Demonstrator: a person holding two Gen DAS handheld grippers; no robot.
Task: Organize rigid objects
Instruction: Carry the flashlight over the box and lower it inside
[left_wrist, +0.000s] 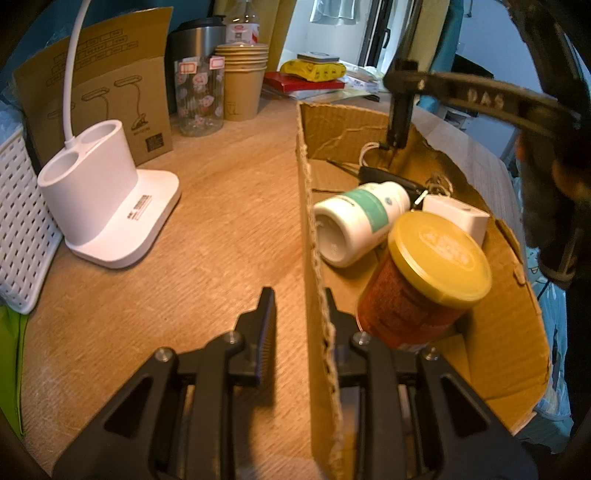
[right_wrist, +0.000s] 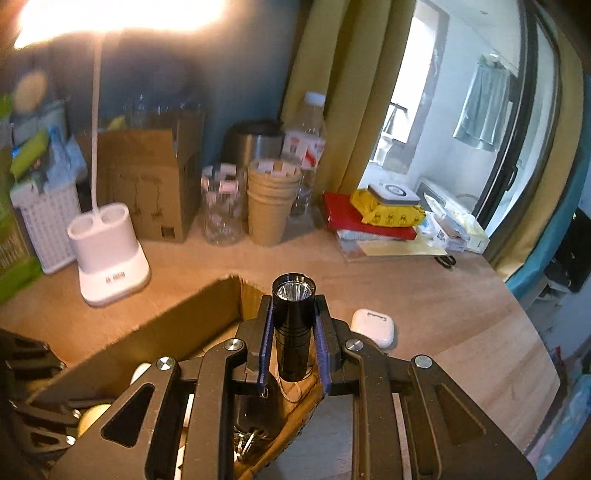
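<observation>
Right wrist view, nearest: right gripper (right_wrist: 293, 328) clamped on a black flashlight (right_wrist: 293, 325), blue pads pressed to both sides of the barrel, lens end pointing away from the camera, lanyard hanging from the tail. The flashlight sits above the far corner of the cardboard box (right_wrist: 177, 325). Only this view shows white earbud case (right_wrist: 373, 326) on the wooden desk (right_wrist: 461, 295), just right of the box. Left wrist view, nearest: left gripper (left_wrist: 301, 306) nearly closed, its fingers straddling the box's torn left wall (left_wrist: 314, 229); cannot tell whether the pads press the cardboard. Only this view shows the box contents: jar with yellow lid (left_wrist: 424, 277) tilted nearest, white pill bottle (left_wrist: 360, 221) on its side behind it, white charger block (left_wrist: 456, 216), dark key fob (left_wrist: 388, 179) further back. The flashlight's black body (left_wrist: 400, 107) appears here from the side, over the box's far end. Beyond: white lamp base (left_wrist: 107, 199), stacked paper cups (left_wrist: 242, 81), clear glass (left_wrist: 199, 96), steel mug (left_wrist: 195, 40).
</observation>
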